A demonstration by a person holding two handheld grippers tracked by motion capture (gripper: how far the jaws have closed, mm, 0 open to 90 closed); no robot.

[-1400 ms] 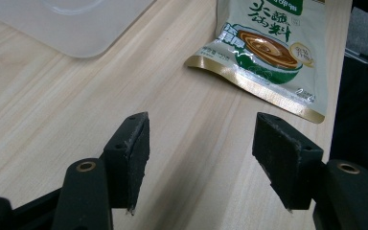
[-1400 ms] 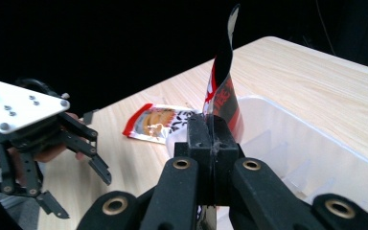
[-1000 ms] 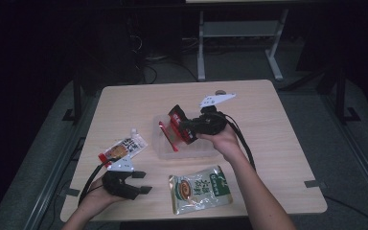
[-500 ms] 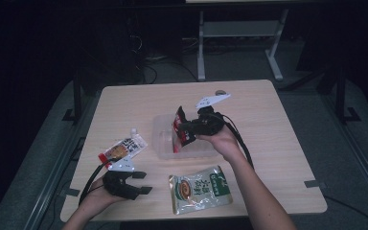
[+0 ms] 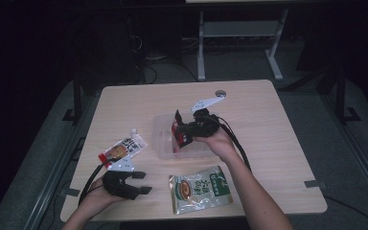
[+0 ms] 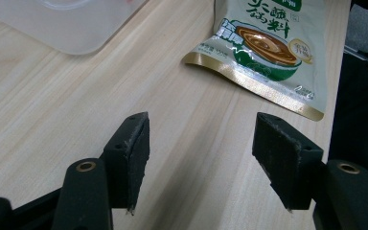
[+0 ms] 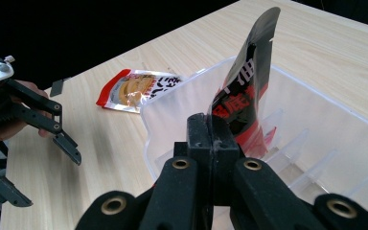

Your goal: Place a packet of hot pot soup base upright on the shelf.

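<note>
A red and black pouch (image 5: 178, 128) stands upright over a clear plastic container (image 5: 162, 143) in the middle of the table. My right gripper (image 5: 182, 134) is shut on the pouch's lower edge. In the right gripper view the jaws meet on the red and black pouch (image 7: 247, 81), which hangs inside the near end of the clear plastic container (image 7: 172, 110). My left gripper (image 5: 143, 182) rests at the front left of the table. It is open with nothing in it. Between the left gripper's (image 6: 203, 129) jaws lies bare wood.
A green and white soup pouch (image 5: 200, 188) lies flat at the front middle, just ahead of the left jaws (image 6: 263, 43). A red and white pouch (image 5: 123, 149) lies at the left, beside the container. Behind the table stands a metal frame (image 5: 239, 33).
The right gripper has tipped the red and black pouch from a slant to more upright and shifted it slightly right, over the container. The left gripper has not moved.
</note>
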